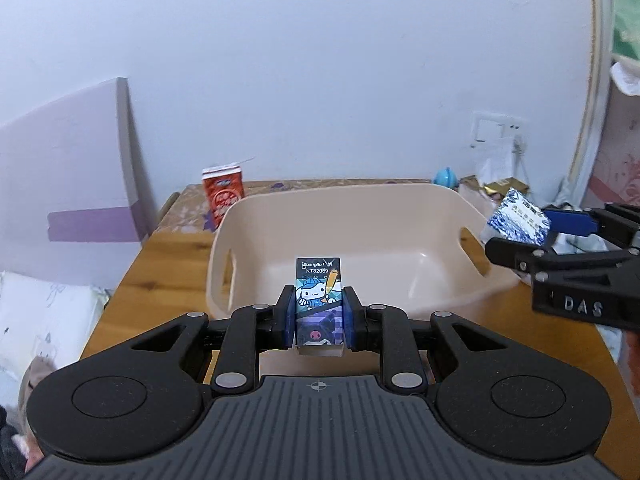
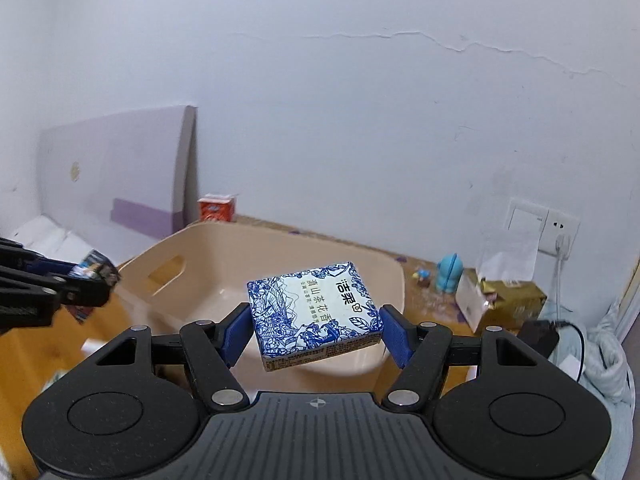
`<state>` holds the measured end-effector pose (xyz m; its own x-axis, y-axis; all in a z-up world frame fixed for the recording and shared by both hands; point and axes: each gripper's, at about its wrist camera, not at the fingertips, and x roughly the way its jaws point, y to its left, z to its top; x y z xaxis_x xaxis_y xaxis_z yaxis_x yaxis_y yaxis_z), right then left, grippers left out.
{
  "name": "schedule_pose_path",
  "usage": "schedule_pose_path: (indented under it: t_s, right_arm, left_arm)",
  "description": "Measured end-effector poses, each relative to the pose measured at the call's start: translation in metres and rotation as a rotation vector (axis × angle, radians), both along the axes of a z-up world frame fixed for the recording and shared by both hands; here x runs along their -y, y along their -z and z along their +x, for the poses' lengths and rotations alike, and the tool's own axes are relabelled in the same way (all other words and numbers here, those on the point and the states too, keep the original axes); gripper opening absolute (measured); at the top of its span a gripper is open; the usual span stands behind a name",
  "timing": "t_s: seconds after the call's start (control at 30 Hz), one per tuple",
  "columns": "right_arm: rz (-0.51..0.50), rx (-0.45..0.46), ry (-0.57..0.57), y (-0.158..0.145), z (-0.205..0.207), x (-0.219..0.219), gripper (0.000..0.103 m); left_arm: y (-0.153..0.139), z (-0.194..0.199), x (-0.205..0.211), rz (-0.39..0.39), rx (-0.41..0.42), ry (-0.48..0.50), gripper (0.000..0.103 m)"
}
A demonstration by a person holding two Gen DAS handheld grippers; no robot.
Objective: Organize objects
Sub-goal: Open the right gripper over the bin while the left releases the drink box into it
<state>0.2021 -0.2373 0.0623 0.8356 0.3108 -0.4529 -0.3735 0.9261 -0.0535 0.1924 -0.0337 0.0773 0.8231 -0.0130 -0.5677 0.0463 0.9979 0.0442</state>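
A beige plastic basin (image 1: 400, 216) with side handles sits on the wooden table (image 1: 172, 256); it also shows in the right wrist view (image 2: 224, 248). My left gripper (image 1: 319, 316) is shut on a small cartoon-printed box (image 1: 319, 292), held above the basin's near rim; it also shows at the left of the right wrist view (image 2: 94, 270). My right gripper (image 2: 314, 330) is shut on a blue-and-white tissue pack (image 2: 314, 316), held above the basin's near edge. The tissue pack (image 1: 518, 220) appears right of the basin in the left wrist view.
A red carton (image 1: 223, 196) stands behind the basin at the back left. A blue toy figure (image 2: 450, 274), a gold box (image 2: 512, 304) and a black charger with cable (image 2: 538, 334) lie at the back right. A white-and-purple board (image 2: 120, 176) leans on the wall.
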Motion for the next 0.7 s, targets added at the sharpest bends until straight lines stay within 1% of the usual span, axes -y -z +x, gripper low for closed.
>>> schedule_pose_path:
  t_s: [0.1,0.2,0.33,0.37,0.4,0.43,0.47,0.53,0.57,0.67,0.7]
  right_arm:
    - [-0.024,-0.02,0.018,0.003,0.024,-0.009,0.066]
    - [-0.039,-0.071,0.028,0.014,0.047,-0.015,0.066]
    - [-0.068,-0.156,0.043,0.036,0.07,-0.023,0.067]
    - [-0.076,-0.183,0.043,0.043,0.073,-0.024,0.067]
    - [-0.076,-0.201,0.043,0.047,0.075,-0.025,0.068]
    - [-0.078,-0.206,0.045,0.05,0.075,-0.026,0.074]
    - [-0.083,-0.202,0.046,0.051,0.074,-0.027,0.074]
    - [-0.081,-0.18,0.054,0.048,0.067,-0.026,0.084]
    - [-0.076,-0.166,0.06,0.045,0.063,-0.025,0.085]
    - [-0.037,-0.111,0.071,0.03,0.044,-0.02,0.094]
    - [-0.02,-0.098,0.071,0.025,0.035,-0.018,0.099]
  left_arm:
    - [0.01,0.036,0.009,0.019,-0.031,-0.002,0.023]
    - [0.027,0.071,0.017,0.043,-0.09,-0.008,0.023]
    - [0.055,0.097,0.021,0.056,-0.189,0.02,0.023]
    - [0.06,0.1,0.02,0.052,-0.2,0.022,0.026]
    - [0.061,0.1,0.02,0.046,-0.203,0.033,0.029]
    - [0.061,0.098,0.019,0.039,-0.202,0.039,0.041]
    - [0.06,0.095,0.016,0.035,-0.191,0.038,0.057]
    - [0.05,0.082,0.015,0.036,-0.145,0.026,0.071]
    - [0.044,0.076,0.014,0.041,-0.125,0.021,0.076]
    - [0.029,0.053,0.006,0.04,-0.094,0.021,0.082]
    - [0.025,0.043,0.002,0.041,-0.085,0.023,0.083]
